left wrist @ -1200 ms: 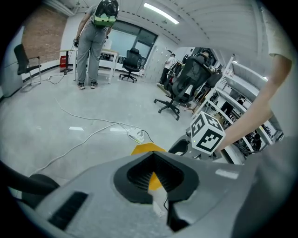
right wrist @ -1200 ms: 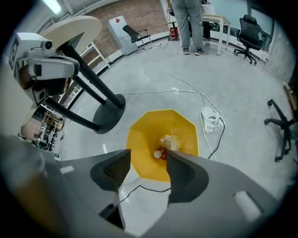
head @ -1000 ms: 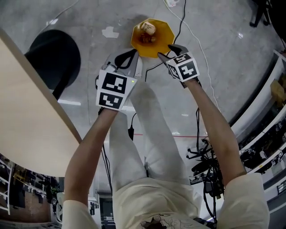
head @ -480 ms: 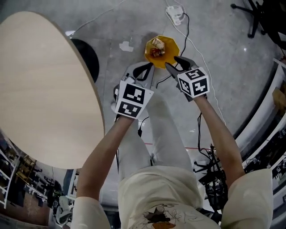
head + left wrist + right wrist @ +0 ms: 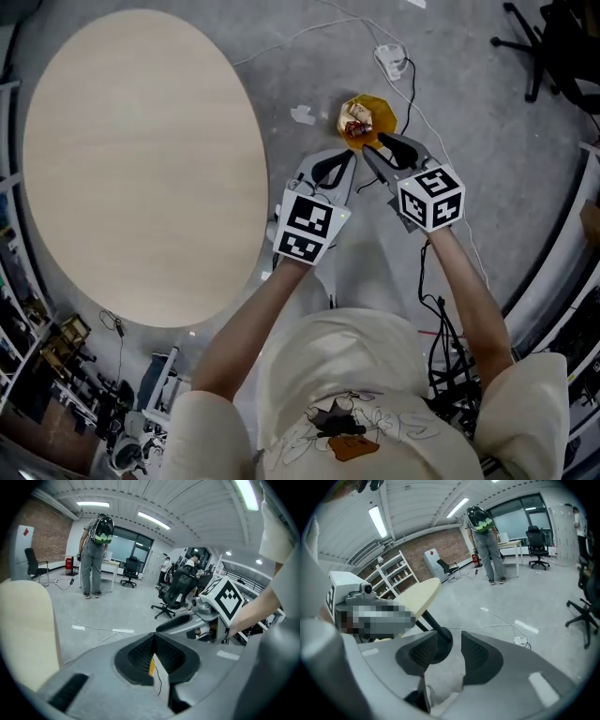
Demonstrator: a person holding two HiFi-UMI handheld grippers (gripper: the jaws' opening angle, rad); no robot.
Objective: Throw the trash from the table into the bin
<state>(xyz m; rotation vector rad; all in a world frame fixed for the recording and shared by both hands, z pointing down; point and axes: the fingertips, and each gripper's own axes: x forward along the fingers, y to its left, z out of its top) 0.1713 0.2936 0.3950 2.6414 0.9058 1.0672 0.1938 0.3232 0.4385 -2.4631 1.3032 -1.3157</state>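
Note:
The yellow bin (image 5: pixel 373 107) stands on the grey floor with crumpled trash (image 5: pixel 354 123) inside it. Both grippers hang in the air above and just short of it. My left gripper (image 5: pixel 350 157) is shut, its pads meeting at the tips with nothing between them (image 5: pixel 153 637); a yellow sliver of the bin (image 5: pixel 152 664) shows through the gap behind. My right gripper (image 5: pixel 371 148) has its jaws apart and closing, with nothing between them (image 5: pixel 451 641). The round beige table (image 5: pixel 141 159) lies to the left, its top bare.
A white power strip (image 5: pixel 392 58) and its cable lie on the floor beyond the bin, and a white scrap (image 5: pixel 302 114) beside it. An office chair base (image 5: pixel 548 37) stands at the far right. A person with a backpack (image 5: pixel 486 545) stands far off. The table's black foot (image 5: pixel 441 638) shows past the right jaws.
Both grippers have risen away from the bin, which looks smaller now. The whole tabletop has come into view. The right jaws have narrowed.

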